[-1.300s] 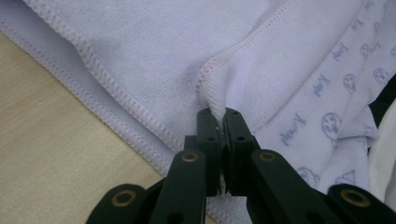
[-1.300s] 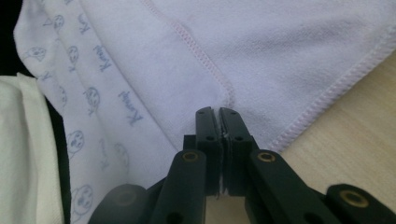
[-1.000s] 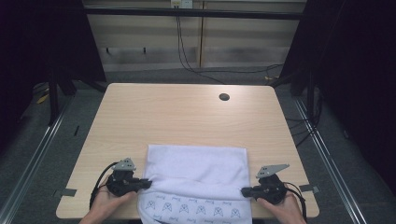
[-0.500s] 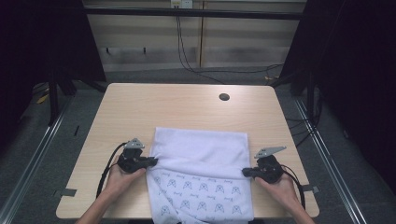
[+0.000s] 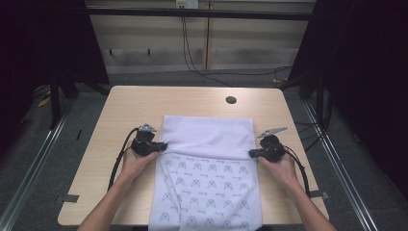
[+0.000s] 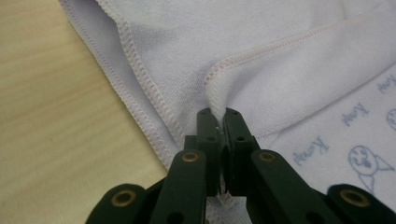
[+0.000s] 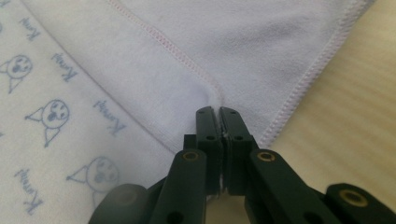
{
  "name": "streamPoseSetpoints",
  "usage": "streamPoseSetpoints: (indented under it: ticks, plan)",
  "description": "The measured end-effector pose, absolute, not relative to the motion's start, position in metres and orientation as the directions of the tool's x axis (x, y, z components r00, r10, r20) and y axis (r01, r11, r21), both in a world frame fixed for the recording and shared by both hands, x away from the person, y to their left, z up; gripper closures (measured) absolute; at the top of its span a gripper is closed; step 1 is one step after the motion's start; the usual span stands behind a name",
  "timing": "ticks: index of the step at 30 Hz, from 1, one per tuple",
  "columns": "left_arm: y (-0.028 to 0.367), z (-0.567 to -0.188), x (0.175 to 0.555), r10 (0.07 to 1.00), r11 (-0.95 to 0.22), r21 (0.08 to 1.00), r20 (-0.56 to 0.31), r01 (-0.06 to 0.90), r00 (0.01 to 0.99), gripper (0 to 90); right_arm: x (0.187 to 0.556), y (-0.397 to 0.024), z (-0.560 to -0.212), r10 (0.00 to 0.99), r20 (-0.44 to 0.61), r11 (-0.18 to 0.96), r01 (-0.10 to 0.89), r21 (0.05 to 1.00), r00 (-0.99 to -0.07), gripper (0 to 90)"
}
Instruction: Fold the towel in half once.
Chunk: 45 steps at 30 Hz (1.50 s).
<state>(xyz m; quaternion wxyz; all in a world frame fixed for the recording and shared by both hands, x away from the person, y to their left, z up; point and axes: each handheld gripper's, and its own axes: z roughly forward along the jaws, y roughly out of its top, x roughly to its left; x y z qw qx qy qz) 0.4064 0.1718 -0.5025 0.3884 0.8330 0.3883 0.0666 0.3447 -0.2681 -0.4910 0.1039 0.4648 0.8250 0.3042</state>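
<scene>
A white towel (image 5: pixel 208 168) lies on the near half of the bench (image 5: pixel 130 103), its printed end hanging over the near edge. The left gripper (image 5: pixel 161 146) has its jaws clenched on the towel's left edge, and the right gripper (image 5: pixel 251 153) on its right edge, each pinching a folded hem. A dark hole (image 5: pixel 231 100) sits near the far edge.

Towel (image 5: pixel 208 163): soft matt cloth, fine fuzzy pile, pale lilac, plain on the folded-over part and printed with blue cartoon faces on the rest, overlock-stitched hem. Table (image 5: pixel 144 103): light wood-grain top, smooth, low sheen. Left gripper (image 6: pixel 218 116) and right gripper (image 7: pixel 218 112): black matt plastic jaws with small brass-coloured metal rivets.
</scene>
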Motion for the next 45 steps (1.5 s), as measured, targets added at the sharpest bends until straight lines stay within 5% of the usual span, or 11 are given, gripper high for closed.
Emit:
streamPoseSetpoints:
  ticks: [26, 32, 45]
  plan:
    - [0.174, -0.505, 0.468, 0.780, -0.320, 0.703, -0.185, 0.635, 0.598, 87.0, 0.436, -0.259, -0.496, 0.896, 0.118, 0.271, 0.736, 0.620, -0.429, 87.9]
    - [0.174, -0.493, 0.459, 0.767, -0.295, 0.726, -0.207, 0.621, 0.607, 86.9, 0.439, -0.266, -0.494, 0.885, 0.188, 0.209, 0.723, 0.659, -0.426, 87.9]
    - [0.198, -0.415, 0.416, 0.700, -0.195, 0.847, -0.232, 0.494, 0.675, 86.8, 0.397, -0.277, -0.420, 0.796, 0.239, 0.154, 0.567, 0.809, -0.557, 87.8]
